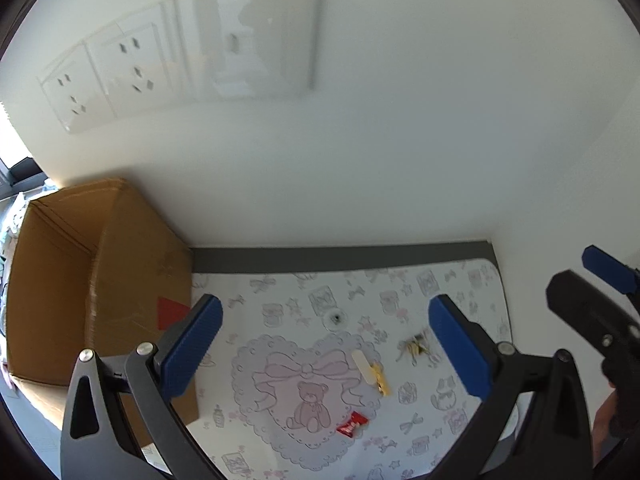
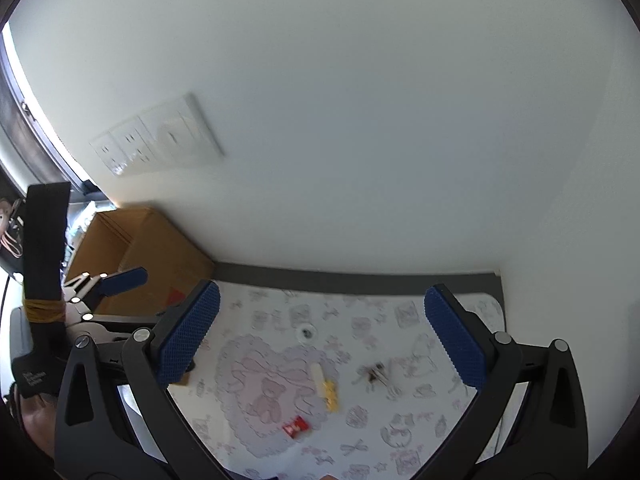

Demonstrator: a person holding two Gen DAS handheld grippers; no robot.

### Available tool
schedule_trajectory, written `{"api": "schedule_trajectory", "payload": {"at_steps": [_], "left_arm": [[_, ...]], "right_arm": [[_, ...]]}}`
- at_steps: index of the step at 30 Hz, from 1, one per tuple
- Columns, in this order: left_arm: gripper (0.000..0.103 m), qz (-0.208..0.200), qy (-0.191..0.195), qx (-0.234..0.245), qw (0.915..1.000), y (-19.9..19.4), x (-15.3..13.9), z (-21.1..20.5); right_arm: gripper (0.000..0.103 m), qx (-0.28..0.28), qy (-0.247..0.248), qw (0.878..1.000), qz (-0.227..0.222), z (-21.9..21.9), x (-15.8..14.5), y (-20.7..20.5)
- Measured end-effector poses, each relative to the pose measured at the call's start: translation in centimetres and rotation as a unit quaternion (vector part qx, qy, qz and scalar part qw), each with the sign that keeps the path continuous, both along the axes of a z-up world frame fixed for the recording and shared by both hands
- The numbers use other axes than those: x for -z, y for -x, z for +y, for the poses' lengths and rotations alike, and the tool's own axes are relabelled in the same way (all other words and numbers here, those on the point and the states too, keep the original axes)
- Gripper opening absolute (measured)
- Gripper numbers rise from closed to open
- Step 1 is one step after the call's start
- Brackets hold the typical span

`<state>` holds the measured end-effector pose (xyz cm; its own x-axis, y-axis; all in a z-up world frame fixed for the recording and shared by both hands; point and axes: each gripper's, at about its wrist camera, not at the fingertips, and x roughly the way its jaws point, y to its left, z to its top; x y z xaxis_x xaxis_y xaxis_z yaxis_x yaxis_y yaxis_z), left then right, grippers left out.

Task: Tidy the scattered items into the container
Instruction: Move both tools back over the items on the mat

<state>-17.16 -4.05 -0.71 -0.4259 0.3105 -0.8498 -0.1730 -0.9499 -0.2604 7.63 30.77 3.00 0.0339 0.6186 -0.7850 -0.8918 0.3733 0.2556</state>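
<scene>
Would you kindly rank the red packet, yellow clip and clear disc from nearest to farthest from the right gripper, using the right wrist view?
1. Red packet, low on the mat, left of centre.
2. Yellow clip, just beyond it, centre.
3. Clear disc, farthest, toward the wall.

White wall [image 1: 360, 160] behind, with a row of white power sockets [image 1: 100, 80] and a blank glossy panel [image 1: 272, 40] just beside them. Patterned mat [image 1: 472, 432] covers the surface (pink teddy-bear heart [image 1: 296, 396] in the middle). Dark grey strip [image 1: 340, 258] along the wall's base. Window frame [image 2: 24, 120] at far left.
</scene>
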Motion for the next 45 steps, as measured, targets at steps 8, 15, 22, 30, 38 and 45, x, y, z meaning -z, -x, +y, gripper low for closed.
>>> {"api": "schedule_trajectory", "payload": {"at_steps": [8,15,22,30,38,45], "left_arm": [[0.103,-0.046,0.007,0.027,0.9985,-1.3,4.5,1.4],[0.103,-0.09,0.011,0.04,0.9951,-3.0,8.6,2.8],[0.103,-0.119,0.018,0.049,0.9915,-4.2,11.7,3.7],[0.103,-0.157,0.026,0.081,0.9839,-6.0,15.7,5.5],[0.086,-0.194,0.045,0.127,0.9717,-7.7,19.0,7.2],[0.063,-0.228,0.057,0.149,0.9606,-8.1,21.4,7.7]], "right_arm": [[0.103,-0.002,0.054,0.999,0.006,-1.7,4.9,-1.0],[0.103,-0.009,0.094,0.995,0.024,-3.5,9.4,-1.6],[0.101,-0.021,0.119,0.992,0.03,-4.4,11.8,-1.3],[0.093,-0.084,0.154,0.984,0.019,-4.2,15.7,-0.3],[0.081,-0.126,0.185,0.975,0.007,-3.7,18.6,0.0],[0.063,-0.138,0.216,0.966,0.013,-3.0,21.6,0.2]]}}
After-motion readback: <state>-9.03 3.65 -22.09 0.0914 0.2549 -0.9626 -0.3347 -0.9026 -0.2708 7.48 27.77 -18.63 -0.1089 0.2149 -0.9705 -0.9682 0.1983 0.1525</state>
